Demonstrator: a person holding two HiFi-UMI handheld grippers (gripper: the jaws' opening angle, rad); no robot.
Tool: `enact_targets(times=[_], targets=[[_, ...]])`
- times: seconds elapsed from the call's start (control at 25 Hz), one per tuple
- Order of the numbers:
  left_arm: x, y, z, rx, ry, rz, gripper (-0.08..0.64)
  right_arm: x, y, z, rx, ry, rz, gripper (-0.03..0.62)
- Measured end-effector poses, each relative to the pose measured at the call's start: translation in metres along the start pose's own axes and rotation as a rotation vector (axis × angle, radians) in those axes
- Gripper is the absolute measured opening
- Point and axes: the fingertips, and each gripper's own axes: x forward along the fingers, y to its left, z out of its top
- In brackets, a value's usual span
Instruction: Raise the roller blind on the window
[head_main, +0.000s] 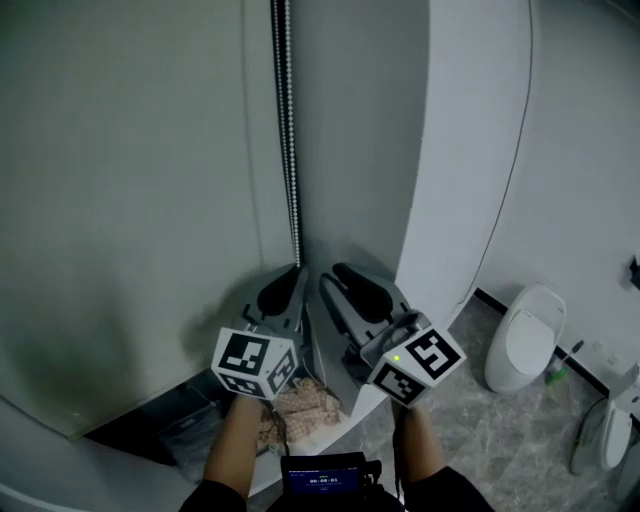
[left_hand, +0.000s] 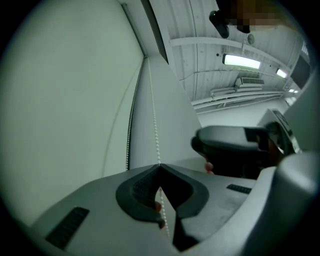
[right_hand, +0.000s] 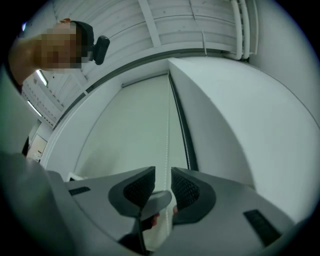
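Observation:
The roller blind (head_main: 130, 180) hangs as a pale grey-green sheet over the window. Its bead chain (head_main: 290, 120) runs down along the blind's right edge. My left gripper (head_main: 296, 270) is at the chain's lower end. In the left gripper view the left gripper (left_hand: 159, 165) is shut on the bead chain (left_hand: 154, 115), with the tips meeting on it. My right gripper (head_main: 332, 276) is just to the right, at about the same height. In the right gripper view the right gripper (right_hand: 163, 172) stands open, and the chain (right_hand: 167, 135) passes through the gap without touching the pads (right_hand: 186, 190).
A white wall column (head_main: 460, 150) stands right of the chain. A toilet (head_main: 525, 340) and another white fixture (head_main: 610, 430) sit on the grey tiled floor at right. Below my hands are a patterned cloth (head_main: 305, 405) and a small screen (head_main: 325, 475). A dark ledge (head_main: 150, 420) runs under the blind.

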Motion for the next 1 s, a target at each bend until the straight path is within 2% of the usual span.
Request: enact_targets(times=[0.08,0.24,0.36,0.48,0.56,0.6,0.72,0.88,1.0], targets=[[-0.014,0.004,-0.001,-0.013,-0.02,0.022,0.012,0.031,0.004,0.013,-0.008,0.027,0.051,0.111],[-0.031,-0.006,-0.009,-0.029,-0.027,0.021,0.011,0.074,0.016,0.046,0.051,-0.011,0.139,0.115],[-0.052,-0.015,-0.04,-0.05,0.006,0.019,0.011,0.084,0.026,0.051,0.037,-0.022,0.158,0.114],[-0.077,-0.017,-0.086,-0.093,0.04,0.027,0.011,0.082,0.032,0.041,0.04,-0.043,0.152,0.114],[-0.087,-0.018,-0.102,-0.119,0.046,0.028,0.011,0.081,0.029,0.034,0.041,-0.05,0.131,0.113],[-0.089,-0.019,-0.103,-0.118,0.049,0.029,0.011,0.082,0.026,0.033,0.037,-0.048,0.124,0.111],[-0.087,-0.017,-0.097,-0.088,0.061,0.025,0.011,0.089,0.026,0.036,0.02,-0.036,0.125,0.024],[-0.087,-0.012,-0.086,-0.093,0.055,0.029,0.011,0.093,0.031,0.044,0.016,-0.044,0.12,0.015],[-0.096,-0.014,-0.097,-0.134,0.037,-0.011,0.014,0.078,0.026,0.036,-0.018,-0.066,0.088,0.014]])
